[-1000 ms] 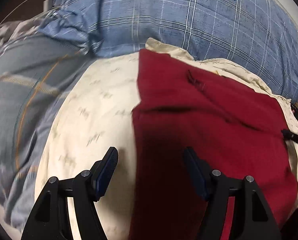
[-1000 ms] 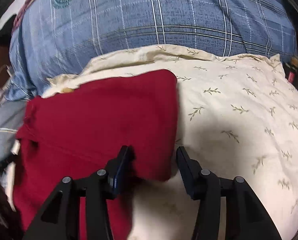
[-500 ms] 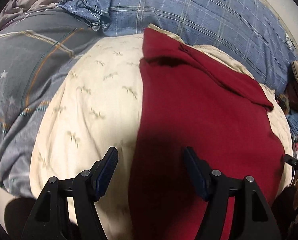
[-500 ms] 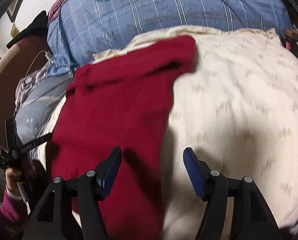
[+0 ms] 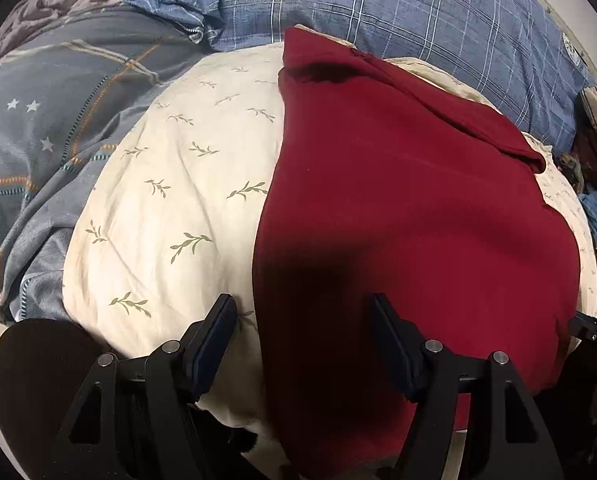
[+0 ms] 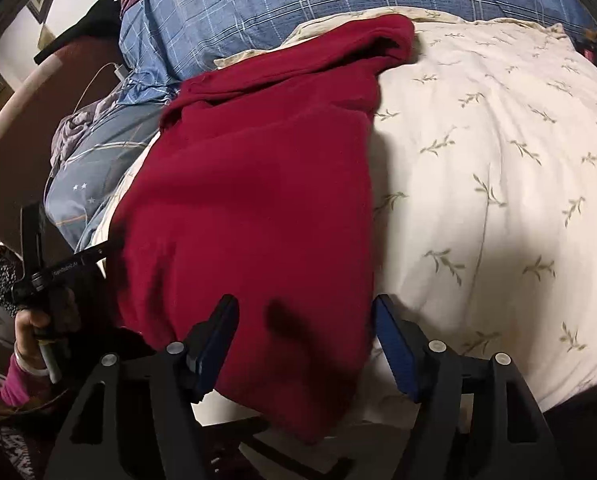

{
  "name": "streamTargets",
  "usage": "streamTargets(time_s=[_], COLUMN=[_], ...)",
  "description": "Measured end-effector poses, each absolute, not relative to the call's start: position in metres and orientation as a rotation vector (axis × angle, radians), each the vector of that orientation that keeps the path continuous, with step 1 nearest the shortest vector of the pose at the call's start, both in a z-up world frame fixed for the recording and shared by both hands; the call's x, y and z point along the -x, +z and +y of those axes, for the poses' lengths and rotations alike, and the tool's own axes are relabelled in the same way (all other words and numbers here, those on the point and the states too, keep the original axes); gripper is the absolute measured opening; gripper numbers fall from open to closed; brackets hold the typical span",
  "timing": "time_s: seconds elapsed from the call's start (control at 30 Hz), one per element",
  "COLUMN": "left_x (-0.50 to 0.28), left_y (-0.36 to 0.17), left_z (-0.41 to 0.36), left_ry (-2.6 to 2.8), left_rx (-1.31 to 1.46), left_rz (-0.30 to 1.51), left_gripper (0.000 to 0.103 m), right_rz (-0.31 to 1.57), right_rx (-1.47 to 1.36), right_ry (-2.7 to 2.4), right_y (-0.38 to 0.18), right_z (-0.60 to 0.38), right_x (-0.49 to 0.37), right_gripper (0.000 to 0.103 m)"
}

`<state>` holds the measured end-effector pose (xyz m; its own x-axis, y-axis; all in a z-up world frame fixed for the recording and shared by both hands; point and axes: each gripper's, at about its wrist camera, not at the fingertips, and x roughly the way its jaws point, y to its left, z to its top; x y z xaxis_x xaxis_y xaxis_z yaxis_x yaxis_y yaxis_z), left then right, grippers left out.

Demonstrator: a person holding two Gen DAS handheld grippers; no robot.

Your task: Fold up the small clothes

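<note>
1. Red garment [image 5: 410, 208]: soft knitted cloth, matt, with a faintly fuzzy nap; fine ribbing shows near its lower edge.
2. Cream cover [image 5: 170, 184]: smooth woven cloth, matt, lightly creased, printed with small green sprigs.
3. Blue plaid bedding [image 5: 378, 4]: coarser cloth with a visible weave, matt.
4. Grey quilt [image 5: 58, 112]: smooth cloth, dull sheen, stitched with orange lines and printed with stars.
5. Left claw [image 5: 304, 340]: black matt plastic arms, bright metal pins, dark blue pads [image 5: 218, 336] that look rubbery.
6. Right claw [image 6: 304, 340]: same black matt plastic and metal pins; pads [image 6: 394, 348] blue and ridged.
</note>
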<state>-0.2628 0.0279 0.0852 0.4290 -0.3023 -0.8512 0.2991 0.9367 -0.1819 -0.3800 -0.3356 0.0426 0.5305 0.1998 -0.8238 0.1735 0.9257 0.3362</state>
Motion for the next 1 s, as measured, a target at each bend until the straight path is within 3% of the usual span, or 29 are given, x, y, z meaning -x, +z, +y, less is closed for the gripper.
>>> streamTargets(time_s=[0.4, 0.5, 0.57, 0.73, 1.0], left_x=[0.271, 0.271, 0.272, 0.275, 0.283], left_y=[0.08, 0.081, 0.081, 0.079, 0.075], left_z=[0.022, 0.024, 0.027, 0.035, 0.047], left_ry=[-0.388, -0.402, -0.427, -0.452, -0.457], left_rx=[-0.047, -0.04, -0.008, 0.041, 0.102], left_rz=[1.05, 1.058, 1.081, 1.128, 1.188], left_gripper=[0.068, 0.068, 0.068, 0.068, 0.066], right_rz=[1.044, 1.046, 1.057, 1.079, 1.028], right_rx=[-0.406, -0.443, -0.469, -0.551, -0.597], right_ry=[0.061, 0.103, 0.132, 0.193, 0.301], right_y=[0.04, 0.039, 0.037, 0.027, 0.025], right_z=[-0.322, -0.323, -0.323, -0.325, -0.315], right_x=[0.385, 0.389, 0.392, 0.399, 0.394], right_gripper=[0.072, 0.069, 0.06, 0.054, 0.057])
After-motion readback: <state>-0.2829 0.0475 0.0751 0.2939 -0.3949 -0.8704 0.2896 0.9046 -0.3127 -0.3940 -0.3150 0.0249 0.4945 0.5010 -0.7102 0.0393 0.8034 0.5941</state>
